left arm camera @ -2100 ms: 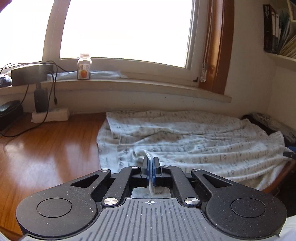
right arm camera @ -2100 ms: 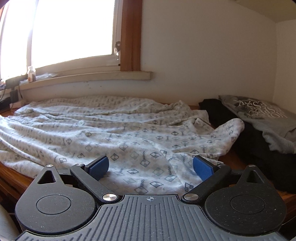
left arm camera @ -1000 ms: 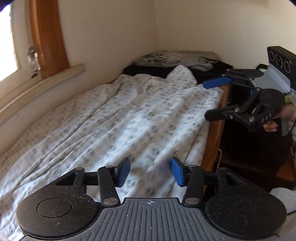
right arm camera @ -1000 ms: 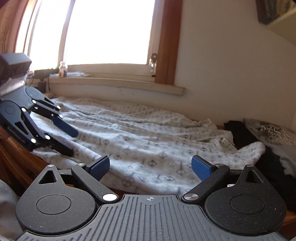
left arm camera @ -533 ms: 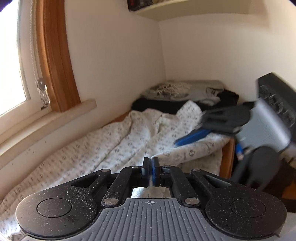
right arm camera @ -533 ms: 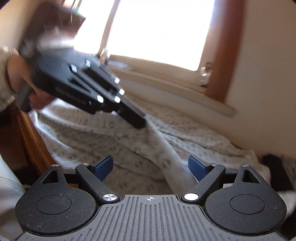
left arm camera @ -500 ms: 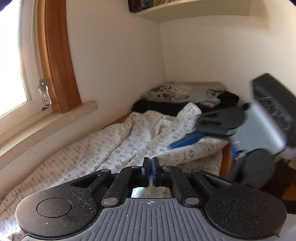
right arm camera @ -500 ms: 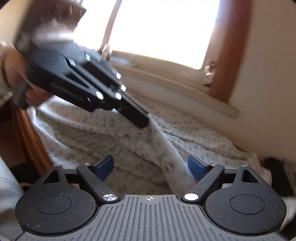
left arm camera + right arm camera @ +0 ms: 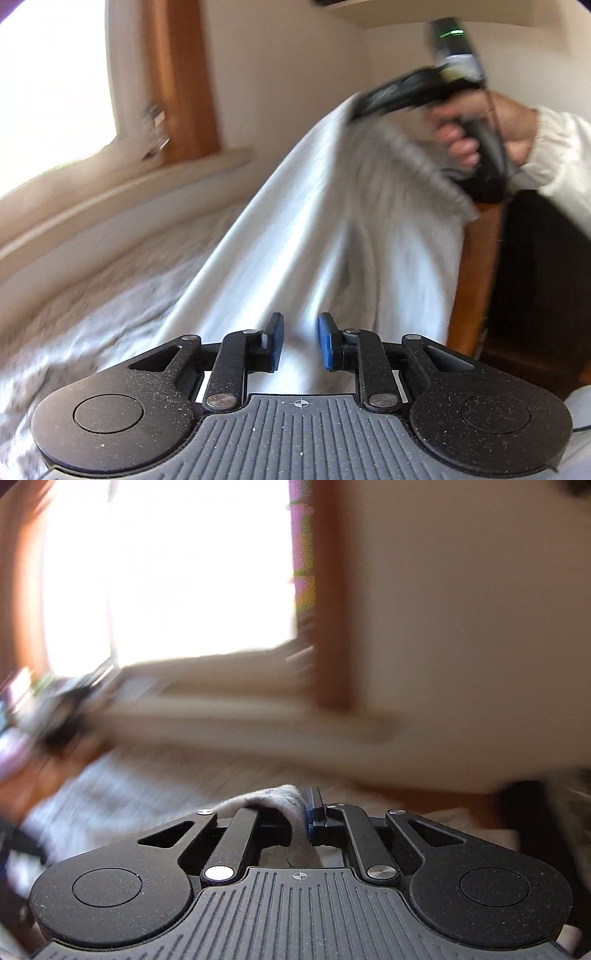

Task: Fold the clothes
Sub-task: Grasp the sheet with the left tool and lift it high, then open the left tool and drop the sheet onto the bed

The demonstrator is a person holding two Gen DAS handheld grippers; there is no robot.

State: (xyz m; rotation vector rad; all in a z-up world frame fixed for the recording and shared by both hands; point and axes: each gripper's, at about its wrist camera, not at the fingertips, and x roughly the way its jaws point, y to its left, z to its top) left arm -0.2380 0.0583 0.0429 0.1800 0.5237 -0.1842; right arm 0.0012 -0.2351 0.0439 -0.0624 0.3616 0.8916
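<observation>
A white patterned garment (image 9: pixel 314 221) lies over the wooden table and rises in a tent toward the upper right. At its peak my right gripper (image 9: pixel 360 107), held by a hand (image 9: pixel 480 122), pinches the fabric. In the right wrist view that gripper (image 9: pixel 308 812) has its jaws closing, with a fold of the garment (image 9: pixel 269 797) bunched between the blue pads. My left gripper (image 9: pixel 301 341) sits low at the garment's near edge. Its jaws are opening, the pads stand apart, and cloth shows in the gap without being pressed.
A bright window with a wooden frame (image 9: pixel 184 74) and a pale sill (image 9: pixel 129 192) runs behind the table. The table's wooden edge (image 9: pixel 472 277) drops off at the right into dark space. Dark clothes (image 9: pixel 524 794) lie at the far right. Both views are motion-blurred.
The right gripper has closed on the garment and swung up with it, raising the cloth into a tent. The left gripper's pads, shut half a second ago, have parted.
</observation>
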